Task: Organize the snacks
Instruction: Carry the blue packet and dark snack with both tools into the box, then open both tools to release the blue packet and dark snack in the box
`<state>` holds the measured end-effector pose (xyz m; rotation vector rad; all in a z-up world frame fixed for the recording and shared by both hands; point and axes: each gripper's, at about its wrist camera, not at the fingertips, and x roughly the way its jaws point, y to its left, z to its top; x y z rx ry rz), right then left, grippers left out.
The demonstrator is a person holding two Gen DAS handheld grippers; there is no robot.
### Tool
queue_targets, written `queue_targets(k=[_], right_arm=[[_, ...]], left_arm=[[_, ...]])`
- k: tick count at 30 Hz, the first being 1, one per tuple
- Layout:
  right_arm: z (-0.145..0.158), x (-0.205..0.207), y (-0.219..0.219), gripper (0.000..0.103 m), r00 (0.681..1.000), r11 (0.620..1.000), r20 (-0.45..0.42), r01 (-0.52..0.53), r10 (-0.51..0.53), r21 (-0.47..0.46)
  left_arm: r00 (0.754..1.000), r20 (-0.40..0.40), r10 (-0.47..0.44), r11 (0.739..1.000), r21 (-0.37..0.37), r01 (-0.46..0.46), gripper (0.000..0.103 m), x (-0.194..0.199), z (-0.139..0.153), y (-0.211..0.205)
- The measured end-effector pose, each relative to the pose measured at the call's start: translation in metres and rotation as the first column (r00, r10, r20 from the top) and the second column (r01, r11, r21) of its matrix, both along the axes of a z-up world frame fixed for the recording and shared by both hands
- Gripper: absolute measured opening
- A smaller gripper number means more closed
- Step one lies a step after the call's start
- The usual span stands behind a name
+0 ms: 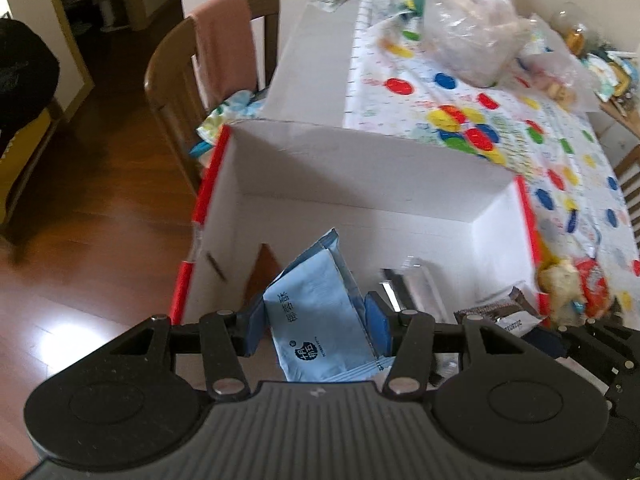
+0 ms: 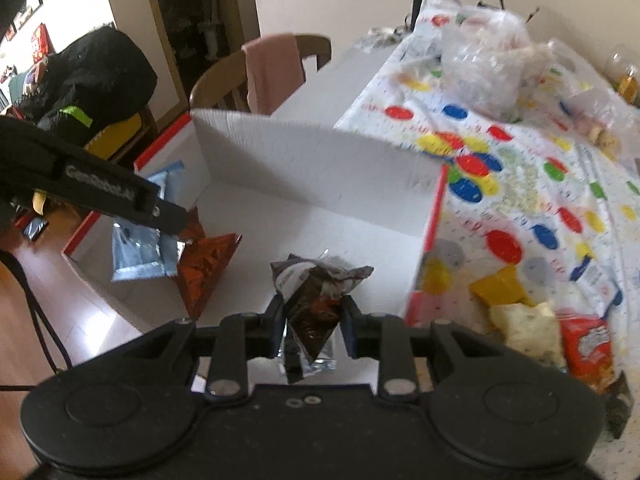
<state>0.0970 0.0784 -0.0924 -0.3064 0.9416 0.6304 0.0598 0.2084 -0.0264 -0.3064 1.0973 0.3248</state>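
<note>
So I had both hands loaded and hanging over the white box (image 1: 360, 184) with the red edges, which sat on the counter (image 2: 540, 184) under that spotty tablecloth. The left hand-held gripper (image 1: 316, 328) was clamped on a light blue snack packet (image 1: 316, 320), pads pressed against both sides, down near the box's left wall. The right hand-held gripper (image 2: 312, 320) was squeezed tight around a crumpled dark brown wrapper (image 2: 316, 300) above the middle of the box. My read was that this was the drop-off step: two snacks carried in, neither let go yet. The next move called for lowering each one onto a bare patch of the box floor and opening up, keeping clear of the orange-red packet (image 2: 208, 268) already lying inside, since the left one sat pretty much on top of it. More snacks were still waiting in a pile (image 2: 540, 320) just beside the box's right wall. Hard to say much beyond that: everything was smeared, my own gripper bodies blocked the near part of the box, and I couldn't make out what the clear plastic bag (image 1: 468, 32) farther back on the counter held.
</note>
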Motion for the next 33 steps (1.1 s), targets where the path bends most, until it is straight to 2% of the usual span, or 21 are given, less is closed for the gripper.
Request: queue_targets(k=[9, 15, 21, 25, 29, 33], right_arm=[[-0.028, 0.012, 0.019, 0.027, 0.998, 0.999, -0.067, -0.011, 0.008, -0.038], [-0.036, 0.013, 0.024, 0.027, 0.997, 0.998, -0.080, -0.014, 0.008, -0.065], [-0.040, 0.014, 0.028, 0.027, 0.996, 0.997, -0.085, -0.012, 0.005, -0.079], [-0.039, 0.012, 0.029, 0.031, 0.997, 0.996, -0.082, -0.015, 0.008, -0.083], [-0.034, 0.012, 0.027, 0.034, 0.997, 0.997, -0.081, -0.010, 0.004, -0.072], [-0.027, 0.009, 0.024, 0.038, 0.997, 0.999, -0.083, -0.001, -0.004, -0.051]], left_arm=[[0.997, -0.080, 0.008, 1.000, 0.013, -0.007, 0.052, 0.004, -0.033, 0.019], [0.995, -0.095, -0.012, 1.000, 0.010, 0.013, 0.052, 0.004, -0.046, 0.017], [0.996, -0.091, -0.025, 0.998, 0.050, 0.030, 0.053, 0.005, -0.048, 0.011], [0.996, -0.091, -0.026, 0.998, 0.050, 0.030, 0.054, 0.004, -0.048, 0.011], [0.996, -0.083, -0.018, 0.999, 0.047, 0.022, 0.060, 0.003, -0.047, 0.011], [0.997, -0.069, -0.015, 0.999, 0.040, 0.018, 0.060, -0.001, -0.043, 0.009]])
